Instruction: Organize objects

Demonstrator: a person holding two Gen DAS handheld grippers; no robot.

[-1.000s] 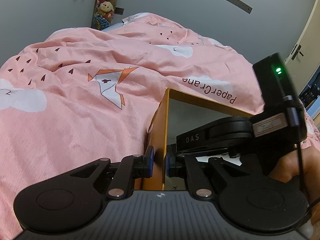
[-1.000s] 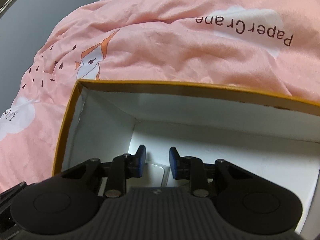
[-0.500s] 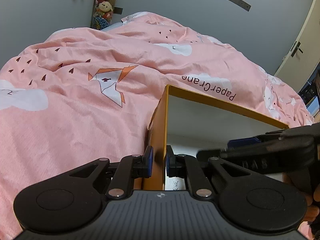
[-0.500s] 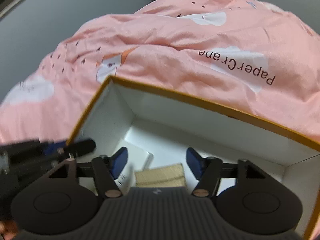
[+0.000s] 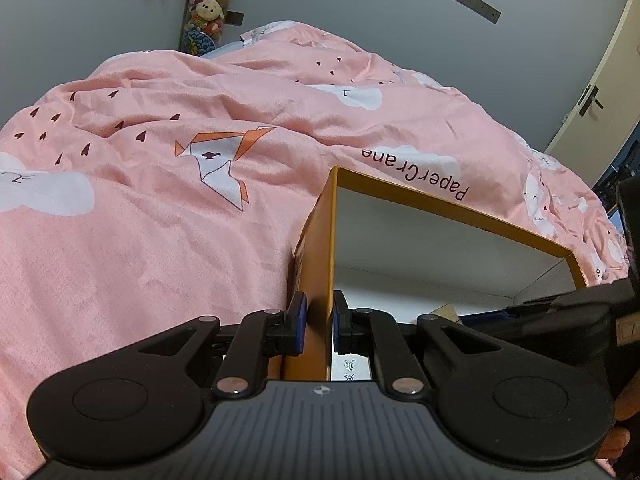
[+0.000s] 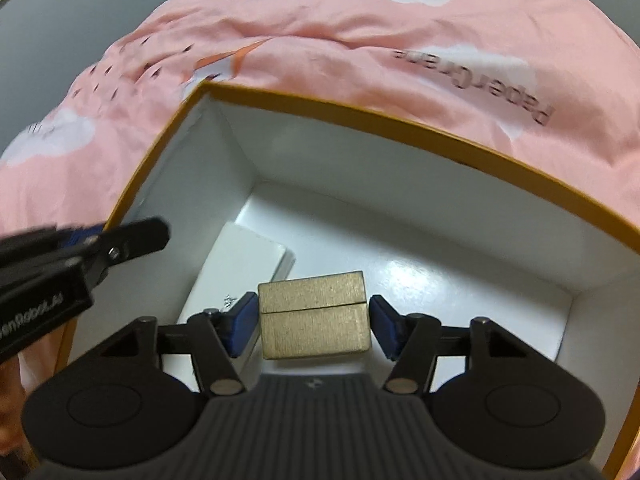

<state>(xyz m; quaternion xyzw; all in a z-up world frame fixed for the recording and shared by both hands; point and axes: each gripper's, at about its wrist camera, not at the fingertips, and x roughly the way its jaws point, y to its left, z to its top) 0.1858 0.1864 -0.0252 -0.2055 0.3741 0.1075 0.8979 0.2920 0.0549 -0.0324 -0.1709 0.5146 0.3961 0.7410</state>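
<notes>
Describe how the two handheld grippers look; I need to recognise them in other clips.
Both the left gripper and the right gripper are matte black, with a ribbed grey body, round-disc linkage arms, silver pivot pins and blue pads on the fingers. White lettering runs along the left gripper's side, seen in the right wrist view.

A bed's rumpled pink quilt [image 5: 160, 208] carries an open orange-walled box [image 5: 318, 248].

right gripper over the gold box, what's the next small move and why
Probably lift the right gripper straight up out of the orange box. Its fingers, which have just been closing a little, stand clear of the gold box lying on the floor inside, so the placing looks done.
</notes>
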